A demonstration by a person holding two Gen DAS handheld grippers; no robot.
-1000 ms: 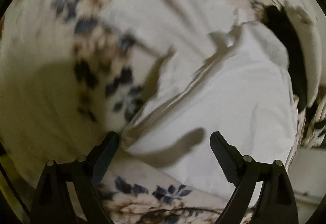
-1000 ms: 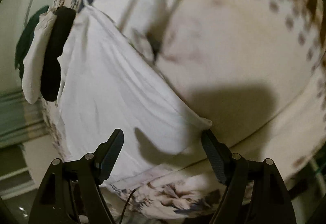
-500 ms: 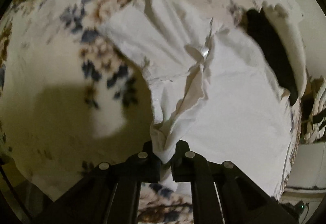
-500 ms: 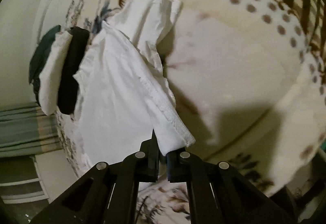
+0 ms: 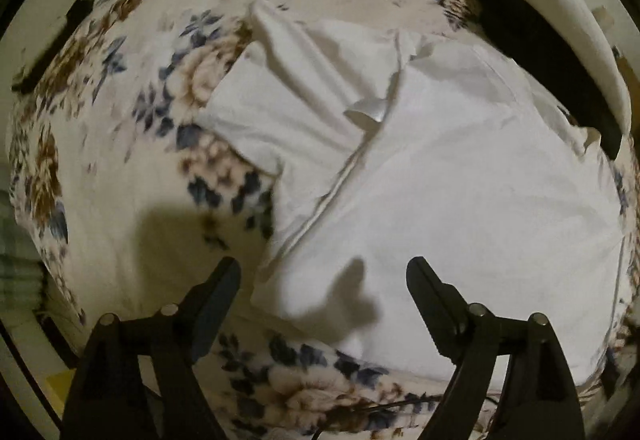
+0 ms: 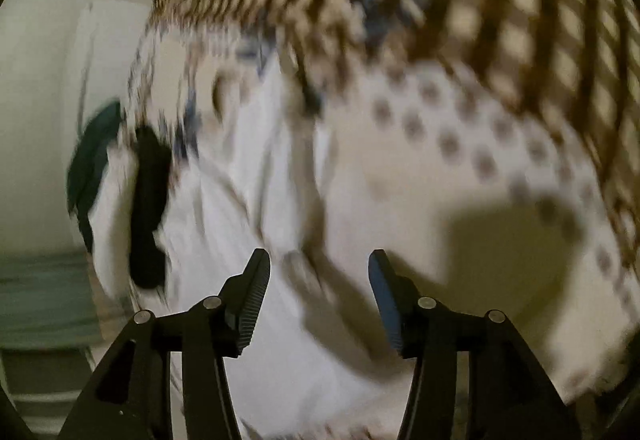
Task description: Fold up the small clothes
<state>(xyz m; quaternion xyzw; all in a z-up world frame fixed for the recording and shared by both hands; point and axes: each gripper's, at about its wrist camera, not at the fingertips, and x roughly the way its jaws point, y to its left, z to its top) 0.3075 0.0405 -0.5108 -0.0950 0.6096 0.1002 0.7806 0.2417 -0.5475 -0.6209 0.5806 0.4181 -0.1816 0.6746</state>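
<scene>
Left wrist view: the white garment (image 5: 420,180) lies mid-frame on the floral bed (image 5: 132,144), partly folded. Both the left hand-held gripper (image 5: 323,292) and right hand-held gripper (image 6: 319,294) are released; next probably calls for regrasping an edge.

You face a bed under a floral blanket (image 5: 120,168); a brown checked blanket (image 6: 500,0) at twelve o'clock, pale wall (image 6: 48,80) at nine.
</scene>
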